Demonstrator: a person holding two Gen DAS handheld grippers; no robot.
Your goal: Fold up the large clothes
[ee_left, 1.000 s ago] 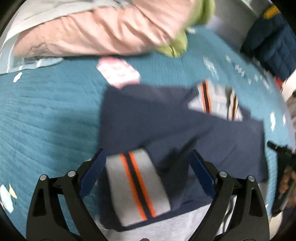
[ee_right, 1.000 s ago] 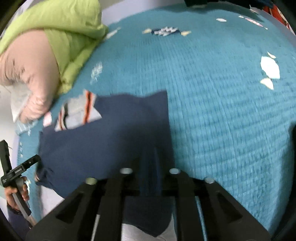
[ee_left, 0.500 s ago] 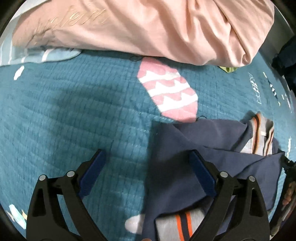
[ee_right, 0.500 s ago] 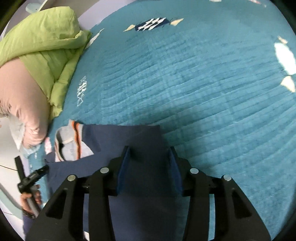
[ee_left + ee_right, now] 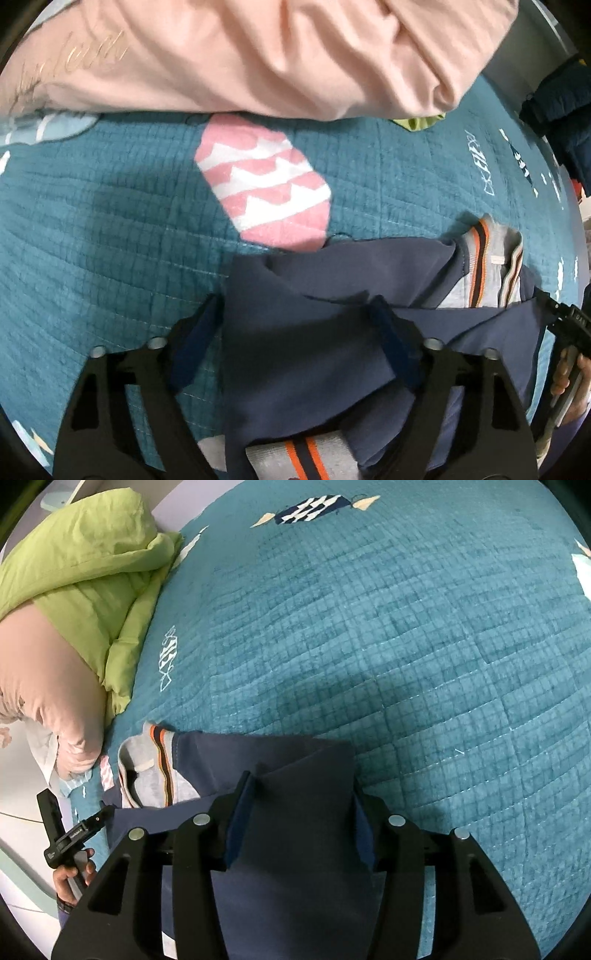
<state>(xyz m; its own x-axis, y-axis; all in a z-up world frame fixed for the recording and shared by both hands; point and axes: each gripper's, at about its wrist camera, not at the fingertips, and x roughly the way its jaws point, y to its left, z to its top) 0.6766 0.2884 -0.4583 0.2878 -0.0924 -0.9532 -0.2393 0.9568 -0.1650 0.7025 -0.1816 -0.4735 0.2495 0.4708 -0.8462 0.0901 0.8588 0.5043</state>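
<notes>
Navy garment (image 5: pixel 295 812) lies on the teal quilt (image 5: pixel 424 646), a folded corner between each gripper's spread fingers: left gripper (image 5: pixel 291 332) wide, right gripper (image 5: pixel 299 808) narrower, neither clamping.

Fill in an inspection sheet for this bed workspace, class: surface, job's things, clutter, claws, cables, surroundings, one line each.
Surface: teal quilted bedspread with fish motifs, one pink and white.
Job's things: navy garment with a grey collar striped orange and navy, lying folded on the bedspread.
Clutter: pink bedding and green bedding bunched at the bed's edge.
Claws: left claw open, navy fabric between its fingers; right claw open, astride a raised fold of the garment.
Cables: nothing seen.
Surroundings: dark blue padded item beyond the bed; pale floor or wall at the edge.
</notes>
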